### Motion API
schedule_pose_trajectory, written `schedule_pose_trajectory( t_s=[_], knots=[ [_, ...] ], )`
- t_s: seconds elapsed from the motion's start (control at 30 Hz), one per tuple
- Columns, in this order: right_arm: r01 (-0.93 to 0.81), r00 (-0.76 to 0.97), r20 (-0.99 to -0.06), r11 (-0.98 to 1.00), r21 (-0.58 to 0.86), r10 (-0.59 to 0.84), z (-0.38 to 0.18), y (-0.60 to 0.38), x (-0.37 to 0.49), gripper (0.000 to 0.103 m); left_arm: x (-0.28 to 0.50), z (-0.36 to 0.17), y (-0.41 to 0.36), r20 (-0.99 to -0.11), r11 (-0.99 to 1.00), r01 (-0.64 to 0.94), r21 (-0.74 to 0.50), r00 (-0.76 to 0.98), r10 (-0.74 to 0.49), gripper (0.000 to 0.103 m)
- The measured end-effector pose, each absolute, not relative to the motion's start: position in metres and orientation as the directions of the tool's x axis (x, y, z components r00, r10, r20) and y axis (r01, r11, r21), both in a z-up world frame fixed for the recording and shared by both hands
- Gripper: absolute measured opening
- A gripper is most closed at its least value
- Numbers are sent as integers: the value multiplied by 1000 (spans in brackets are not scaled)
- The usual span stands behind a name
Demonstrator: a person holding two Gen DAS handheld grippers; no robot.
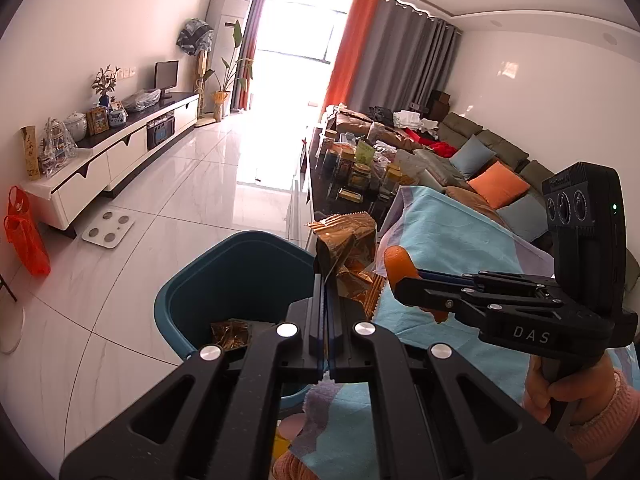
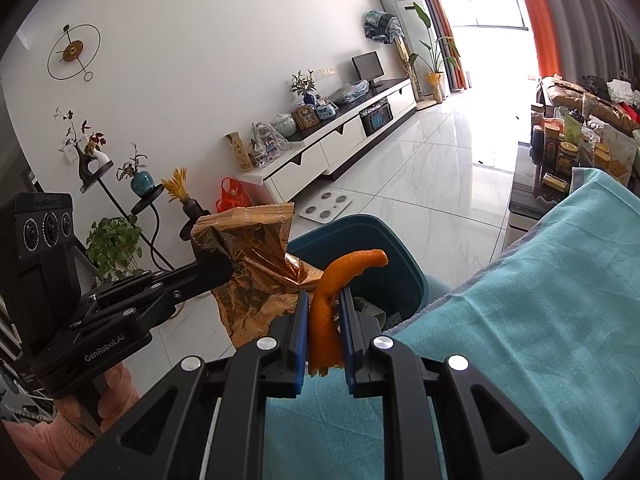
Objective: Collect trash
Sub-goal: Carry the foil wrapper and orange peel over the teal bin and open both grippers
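Trash is mostly mid-air: left gripper (image 1: 326,280) is clamped on a gold wrapper (image 1: 346,248), right gripper (image 2: 324,300) pinches an orange peel (image 2: 332,280), both beside the teal bin (image 1: 240,264). One wrapper's already inside; these two still need dropping.
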State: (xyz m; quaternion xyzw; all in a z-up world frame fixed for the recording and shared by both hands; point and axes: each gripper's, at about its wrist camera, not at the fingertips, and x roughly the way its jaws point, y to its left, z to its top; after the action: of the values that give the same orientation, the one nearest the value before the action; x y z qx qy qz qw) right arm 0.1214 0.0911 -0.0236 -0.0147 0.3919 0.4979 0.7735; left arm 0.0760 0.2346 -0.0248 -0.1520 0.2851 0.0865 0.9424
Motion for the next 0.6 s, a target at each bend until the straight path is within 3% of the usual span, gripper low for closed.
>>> schedule_pose_trajectory(
  t_s=[0.6],
  knots=[
    [-787,170,-652,501,361,739,-31,120,132,14,101,-46,253,-598,926,-294,-237,795,99,1]
  ],
)
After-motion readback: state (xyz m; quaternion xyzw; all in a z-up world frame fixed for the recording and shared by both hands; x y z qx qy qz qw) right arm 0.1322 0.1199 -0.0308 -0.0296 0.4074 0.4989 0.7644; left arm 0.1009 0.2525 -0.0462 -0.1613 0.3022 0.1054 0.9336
